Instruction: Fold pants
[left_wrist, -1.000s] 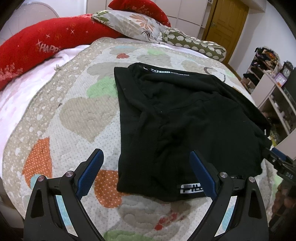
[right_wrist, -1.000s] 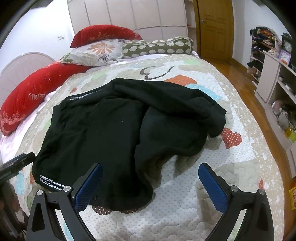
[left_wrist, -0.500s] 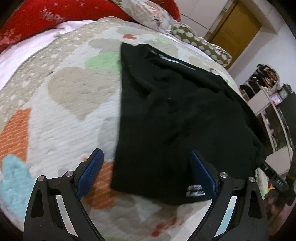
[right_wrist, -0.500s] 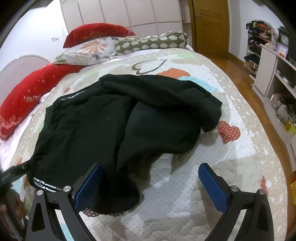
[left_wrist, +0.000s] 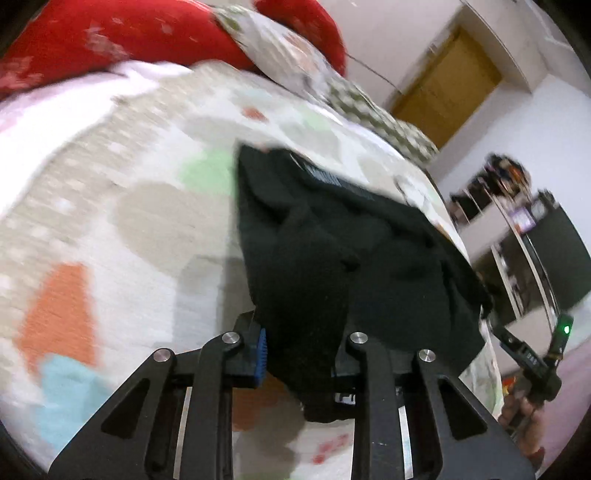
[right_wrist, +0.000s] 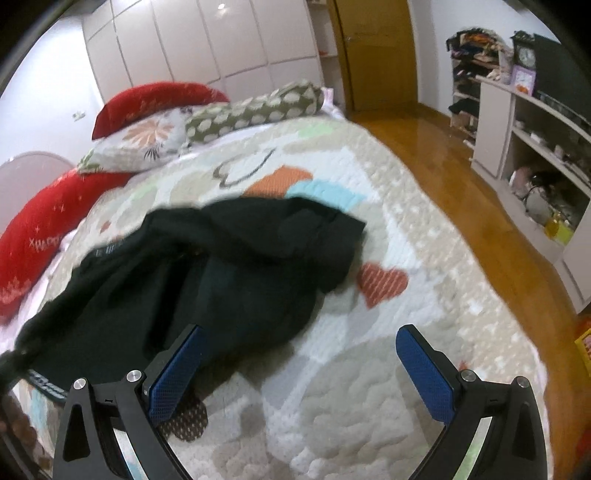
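Black pants (left_wrist: 332, 266) lying rumpled across the bed (left_wrist: 155, 221), hem end at its near edge. Left gripper (left_wrist: 299, 354) just closed, clamped on a bunched wad of that hem. Right gripper (right_wrist: 299, 373) gaping, empty, over bare quilt beside the loose leg.

Risk: one-sided lift dragging the heap askew; thick wad slipping out.

Left view alone shows the clamp. Right view alone shows the free leg and the floor (right_wrist: 443, 155).

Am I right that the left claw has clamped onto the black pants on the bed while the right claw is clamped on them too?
Not quite. The left claw has just closed on the black pants on the bed, but the right wrist view shows the right claw open, gripping nothing.
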